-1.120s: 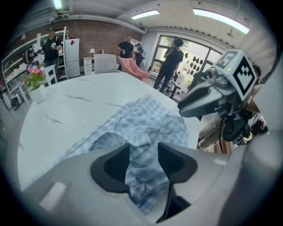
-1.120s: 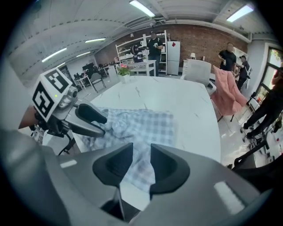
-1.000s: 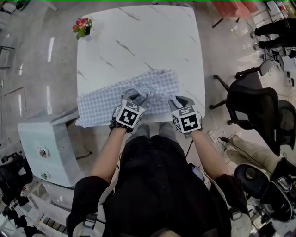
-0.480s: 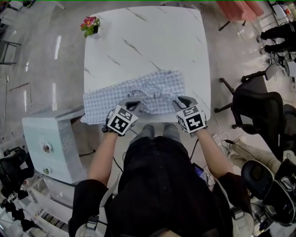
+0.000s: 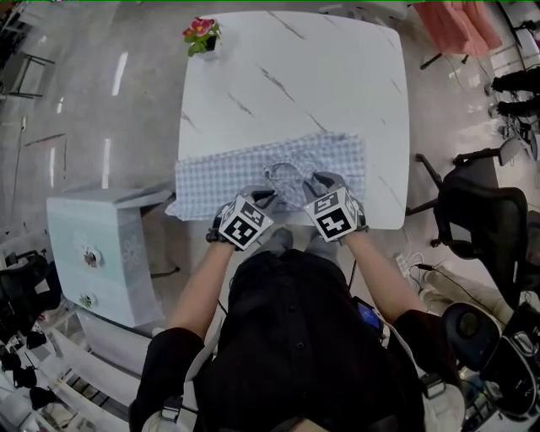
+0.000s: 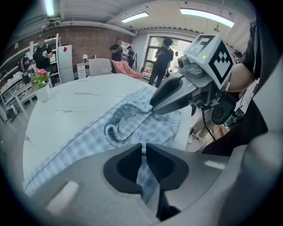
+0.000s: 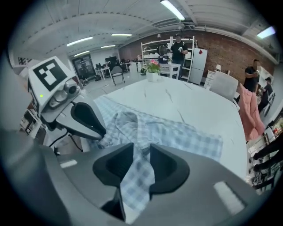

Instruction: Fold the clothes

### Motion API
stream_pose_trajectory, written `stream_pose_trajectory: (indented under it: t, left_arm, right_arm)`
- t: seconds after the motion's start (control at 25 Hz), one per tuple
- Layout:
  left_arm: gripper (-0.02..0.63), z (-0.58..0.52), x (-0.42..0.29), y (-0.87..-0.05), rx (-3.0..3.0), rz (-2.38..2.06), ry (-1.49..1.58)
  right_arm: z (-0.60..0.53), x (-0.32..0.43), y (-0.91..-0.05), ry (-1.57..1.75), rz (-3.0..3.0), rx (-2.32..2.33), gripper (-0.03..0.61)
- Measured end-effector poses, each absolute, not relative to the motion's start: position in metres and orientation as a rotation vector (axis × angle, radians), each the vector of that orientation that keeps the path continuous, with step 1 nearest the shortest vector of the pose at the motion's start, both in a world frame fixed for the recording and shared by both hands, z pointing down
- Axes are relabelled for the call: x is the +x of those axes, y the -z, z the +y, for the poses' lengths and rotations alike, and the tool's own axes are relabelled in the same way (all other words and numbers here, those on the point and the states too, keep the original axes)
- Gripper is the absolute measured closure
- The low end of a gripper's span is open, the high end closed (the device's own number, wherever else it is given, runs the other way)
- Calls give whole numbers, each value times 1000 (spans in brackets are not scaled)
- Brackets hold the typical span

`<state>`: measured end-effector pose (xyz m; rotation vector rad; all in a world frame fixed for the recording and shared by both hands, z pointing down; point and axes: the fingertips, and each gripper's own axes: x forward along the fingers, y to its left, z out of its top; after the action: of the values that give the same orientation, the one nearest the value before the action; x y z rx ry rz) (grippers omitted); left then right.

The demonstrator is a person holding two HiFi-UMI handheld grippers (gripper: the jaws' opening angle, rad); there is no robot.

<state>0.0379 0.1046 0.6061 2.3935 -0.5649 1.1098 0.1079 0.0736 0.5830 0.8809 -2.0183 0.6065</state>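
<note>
A blue-and-white checked shirt (image 5: 221, 175) lies spread along the near edge of the white marble table (image 5: 295, 76), its collar (image 5: 283, 173) in the middle. My left gripper (image 5: 260, 197) is at the near hem just left of the collar. Its jaws (image 6: 144, 148) have just been closing, then eased a little, and they pinch a fold of the shirt (image 6: 132, 119). My right gripper (image 5: 314, 180) sits just right of the collar. It (image 7: 141, 148) is shut on a strip of the shirt (image 7: 181, 132) that hangs between its pads.
A small flower pot (image 5: 201, 35) stands at the table's far left corner. A white cabinet (image 5: 93, 253) is left of the table, a black office chair (image 5: 481, 219) to the right, a pink cloth (image 5: 456, 25) beyond. People stand far off (image 6: 163, 53).
My right gripper has slid left along the shirt's near edge toward the collar, so the two grippers now sit closer together. The left gripper has shifted a little along the hem.
</note>
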Motion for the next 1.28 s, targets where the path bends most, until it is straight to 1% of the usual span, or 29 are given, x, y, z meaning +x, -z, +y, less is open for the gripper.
stream_pose_trajectory:
  t: [0.08,0.16,0.28,0.52,0.64,0.68,0.92,1.16,1.28]
  left_arm:
    - [578,108,33,-607,2386,-550,-1108]
    - [577,111,27,-608,2380,-539,-1096]
    - [577,114,20,-610,2377,-514,-1086]
    - [577,111,13,-604,2397,-503,-1048]
    - [577,103,16,-585,2437,-528,-997]
    - [569,100,20,-579,2468,-527,-987]
    - [440,109,52,-574,2652,-363,-1053]
    - [430,106,61,-577,2725,-433,-1147]
    - [430,104,58,-573,2737,-517,-1126]
  right_arm:
    - [68,106,-591,-604,-1978,909,445]
    - [64,106,-597,-626,-1942,944,448]
    - [62,106,-600,-674,-1913,995,487]
    - [67,105,-595,-774,-1923,1067,526]
    - [75,103,-580,-869,-1965,1118,534]
    - [77,101,-573,-901,-1985,1135,534]
    - [91,85,-544,-1026,-2067,1170,534]
    - [110,83,-529,-1168,-2103,1202,534]
    - [117,89,-526,-1202,-2110,1215,534]
